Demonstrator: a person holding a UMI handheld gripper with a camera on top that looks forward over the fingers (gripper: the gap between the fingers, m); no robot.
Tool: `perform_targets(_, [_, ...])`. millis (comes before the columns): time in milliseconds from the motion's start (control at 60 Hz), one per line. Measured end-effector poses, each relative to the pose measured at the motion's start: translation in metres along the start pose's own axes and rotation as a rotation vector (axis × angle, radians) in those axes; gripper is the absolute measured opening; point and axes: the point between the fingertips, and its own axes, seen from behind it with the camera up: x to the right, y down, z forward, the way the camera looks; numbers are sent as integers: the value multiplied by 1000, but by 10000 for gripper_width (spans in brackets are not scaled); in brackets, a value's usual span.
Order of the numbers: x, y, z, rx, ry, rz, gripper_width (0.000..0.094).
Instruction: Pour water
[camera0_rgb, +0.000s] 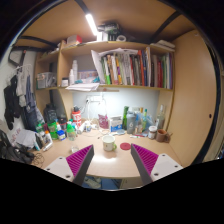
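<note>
A small white cup (109, 144) stands on the light wooden desk (110, 165), beyond my fingers and about midway between them. A red round lid or coaster (125, 146) lies on the desk just right of the cup. Several bottles (137, 121) stand at the back of the desk against the wall. My gripper (111, 160) is open and empty, held above the desk's near edge, with a magenta pad on each finger (79, 159).
A shelf of books (135, 68) hangs over the desk. More bottles and containers (60, 127) crowd the left back of the desk. Clothes hang at the left wall. A wooden cabinet side (190, 100) stands at the right.
</note>
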Motion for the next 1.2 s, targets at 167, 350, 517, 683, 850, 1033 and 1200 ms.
perform_targets(167, [-3, -7, -11, 12, 56, 1, 832])
perform_targets(350, [-3, -5, -15, 6, 90, 0, 834])
perform_targets(517, [-20, 4, 3, 43, 23, -38, 826])
perform_targets(683, [-63, 44, 50, -6, -61, -47, 829])
perform_targets(850, [-136, 80, 134, 4, -157, -45, 832])
perform_targets(1033, [-224, 110, 250, 42, -256, -36, 826])
perform_targets(1200, [-272, 129, 349, 69, -283, -53, 824])
